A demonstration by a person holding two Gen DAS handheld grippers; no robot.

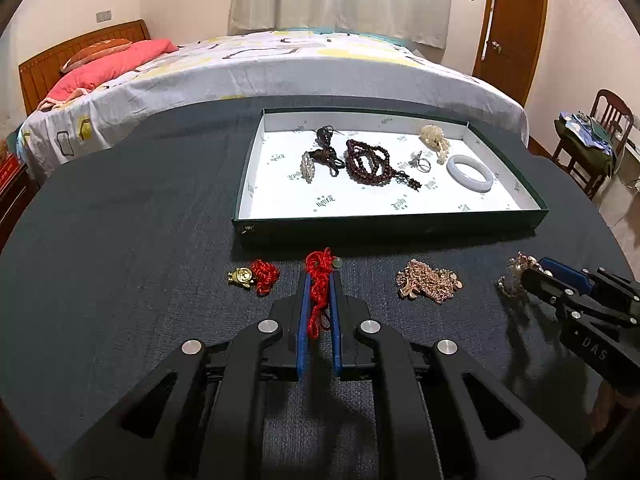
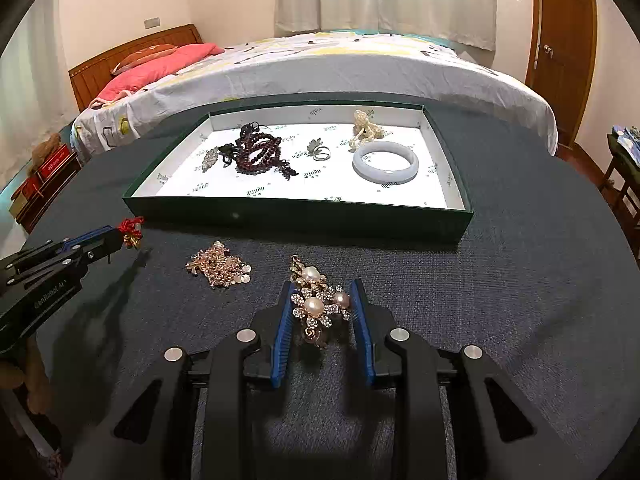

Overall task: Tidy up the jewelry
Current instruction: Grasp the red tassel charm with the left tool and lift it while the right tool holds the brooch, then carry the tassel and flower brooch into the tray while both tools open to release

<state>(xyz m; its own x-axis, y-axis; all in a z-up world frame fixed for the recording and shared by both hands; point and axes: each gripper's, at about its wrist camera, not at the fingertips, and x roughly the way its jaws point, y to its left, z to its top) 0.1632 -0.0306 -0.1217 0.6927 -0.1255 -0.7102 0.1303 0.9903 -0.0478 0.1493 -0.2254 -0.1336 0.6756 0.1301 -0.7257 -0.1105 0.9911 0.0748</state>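
our left claw (image 1: 319, 280) is clamped on the red cord (image 1: 319, 292), just short of the tray (image 1: 384, 224). our right claw (image 2: 320, 300) pinches the pearl brooch (image 2: 316, 304) over the tabletop (image 2: 520, 300). we fear the dangling cord snagging the tray wall, or the knobbly brooch slipping.

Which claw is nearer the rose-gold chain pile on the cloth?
Roughly even. The rose-gold chain pile lies between them: left claw to its left gripping a red cord, right claw to its right.
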